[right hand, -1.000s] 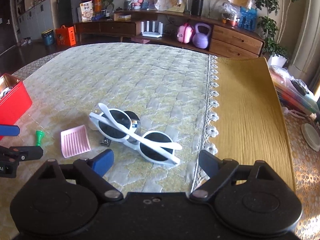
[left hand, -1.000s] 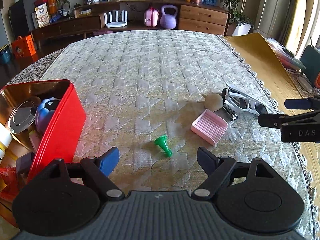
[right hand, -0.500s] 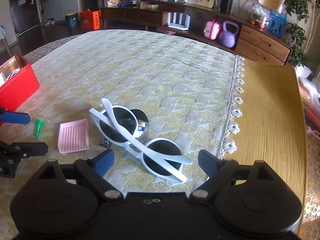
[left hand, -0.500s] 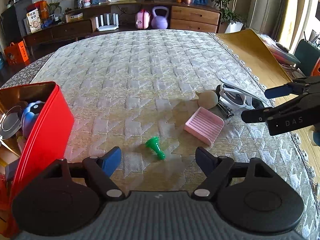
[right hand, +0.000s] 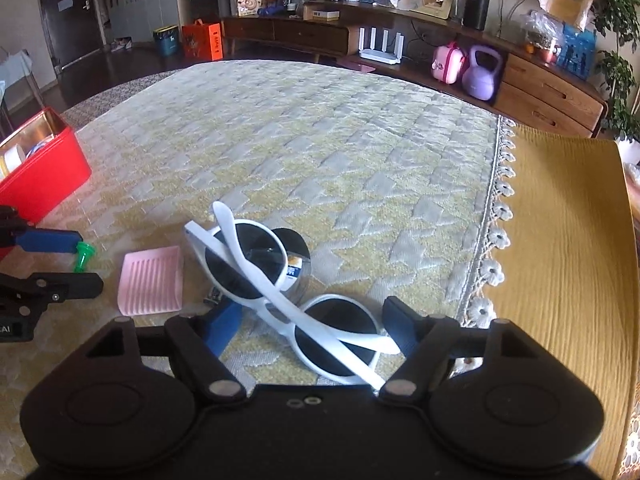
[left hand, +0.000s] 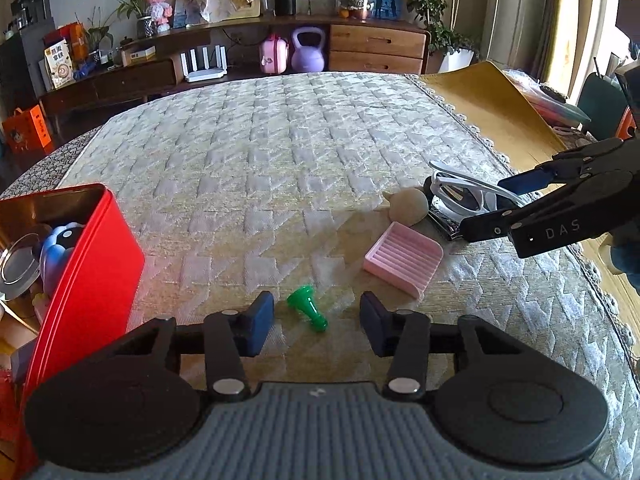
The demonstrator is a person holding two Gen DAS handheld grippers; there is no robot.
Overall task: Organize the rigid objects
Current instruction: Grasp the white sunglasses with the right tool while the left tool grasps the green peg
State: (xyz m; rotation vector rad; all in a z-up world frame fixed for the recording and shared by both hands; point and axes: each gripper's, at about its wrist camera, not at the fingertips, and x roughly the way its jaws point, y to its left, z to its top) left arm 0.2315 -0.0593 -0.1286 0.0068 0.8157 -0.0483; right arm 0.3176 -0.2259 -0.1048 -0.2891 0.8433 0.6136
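On the quilted cream-and-yellow tablecloth (left hand: pixel 304 152), the landmark is the small pink ribbed plastic tray (left hand: pixel 403 258), which lies flat near the middle of the clutter. The left gripper (left hand: pixel 317 314) hangs low over the cloth just left of the tray. Its jaws have just been closing and now stand at a narrow gap, with the little green plastic pawn-shaped piece (left hand: pixel 307 312) lying on its side between the blue pads. The pads (left hand: pixel 261 320) sit close to the piece on both sides but do not press on it; a strip of cloth shows on either side.

To the right of the tray, the right gripper (right hand: pixel 312 326) is lowered over the white-framed round sunglasses with dark lenses (right hand: pixel 280 280), folded and lying tilted. Its jaws have also just been closing and remain fairly wide, flanking the nearer lens and crossed temple arms; whether a pad touches the frame cannot be told. Directly behind the tray rest a beige rounded sponge-like lump (left hand: pixel 408 206) and, under the sunglasses, a dark cylindrical roll with a label (right hand: pixel 296 264). Well to the left of the tray stands the open red metal tin (left hand: pixel 86 264), already holding several items.
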